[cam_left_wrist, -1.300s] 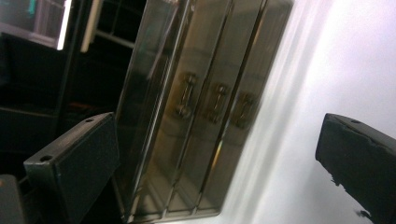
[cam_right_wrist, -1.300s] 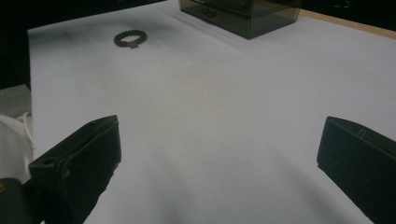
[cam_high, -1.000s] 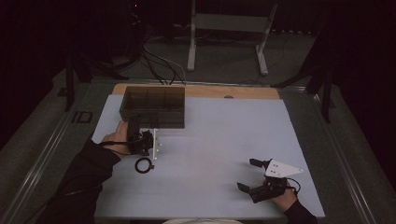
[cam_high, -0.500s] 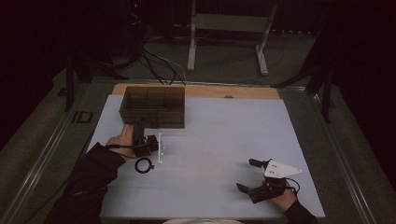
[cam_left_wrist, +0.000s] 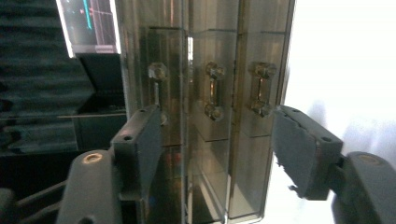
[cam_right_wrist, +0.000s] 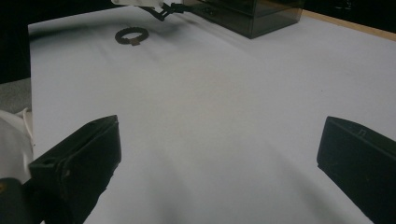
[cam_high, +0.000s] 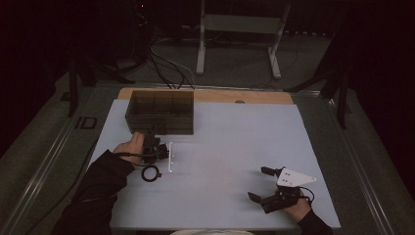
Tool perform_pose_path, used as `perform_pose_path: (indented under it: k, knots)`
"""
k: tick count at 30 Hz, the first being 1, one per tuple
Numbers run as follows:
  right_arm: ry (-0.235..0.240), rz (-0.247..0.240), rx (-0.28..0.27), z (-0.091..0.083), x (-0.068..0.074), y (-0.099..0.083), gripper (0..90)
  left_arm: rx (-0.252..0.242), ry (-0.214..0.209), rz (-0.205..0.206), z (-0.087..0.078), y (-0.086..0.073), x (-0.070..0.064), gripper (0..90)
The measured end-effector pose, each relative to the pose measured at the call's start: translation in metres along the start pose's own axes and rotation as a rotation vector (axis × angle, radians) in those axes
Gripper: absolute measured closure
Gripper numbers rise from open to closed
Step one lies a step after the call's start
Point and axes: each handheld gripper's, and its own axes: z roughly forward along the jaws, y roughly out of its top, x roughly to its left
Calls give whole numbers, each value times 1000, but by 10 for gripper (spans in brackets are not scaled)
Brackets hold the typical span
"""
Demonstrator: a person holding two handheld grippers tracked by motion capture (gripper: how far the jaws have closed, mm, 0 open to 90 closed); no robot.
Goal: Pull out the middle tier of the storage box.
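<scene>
At the near edge of the table, whose top is a pale, plain white sheet, the right tool rests low over the surface in the person's right hand, its two black jaws spread wide with nothing between them; the grey three-cornered plate on top catches the light. In the right gripper view the bare white surface runs out ahead, smooth and faintly shadowed. Farther in on the left side, a small dark ring lies flat on the sheet, just beside the left tool, which the left hand holds up against the near wall of a smoky transparent compartment box. In the left gripper view its jaws stand wide open to either side of the box's walls, with bolts visible inside separate compartments. Behind the box a strip of bare wood edges the table. Beyond it the room is dark: grey floor, loose cables, and the white legs of a stand.
</scene>
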Motion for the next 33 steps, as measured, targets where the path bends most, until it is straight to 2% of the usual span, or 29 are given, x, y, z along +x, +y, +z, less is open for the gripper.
perform_pose_path:
  k: [5, 6, 8, 12, 16, 18, 20, 21, 23, 24, 27, 29, 33]
  knots:
    - [1, -1, 2, 0, 0, 0, 0, 18, 8, 23, 4, 1, -3, 490]
    - [1, -2, 2, 0, 0, 0, 0, 9, 20, 23, 6, 1, -4, 505]
    - [2, -1, 2, 0, 0, 0, 0, 15, 9, 22, 7, 0, -4, 555]
    - [1, 0, 2, 0, 0, 0, 0, -10, 35, 17, 8, -1, -4, 650]
    - [1, -1, 4, 0, 0, 0, 0, -26, 38, 20, 10, -1, -3, 673]
    - [1, 0, 5, 0, 0, 0, 0, -12, 29, 26, 10, -1, -3, 686]
    - [1, 1, 4, 0, 0, 0, 0, -23, 27, 20, 11, -2, -2, 728]
    - [0, 0, 5, 0, 0, 0, 0, -33, 39, 26, 13, -3, -3, 729]
    - [1, 0, 5, 0, 0, 0, 0, -20, 27, 25, 14, -3, -3, 747]
    - [0, -1, 6, 0, 0, 0, 0, -32, 37, 26, 15, -3, -3, 753]
    - [0, -1, 4, 0, 0, 0, 0, -34, 42, 44, 17, -3, -4, 753]
    - [0, 0, 3, 0, 0, 0, 0, -28, 35, 37, 18, -3, -4, 753]
    - [0, -1, 4, 0, 0, 0, 0, -25, 32, 53, 21, -3, -6, 755]
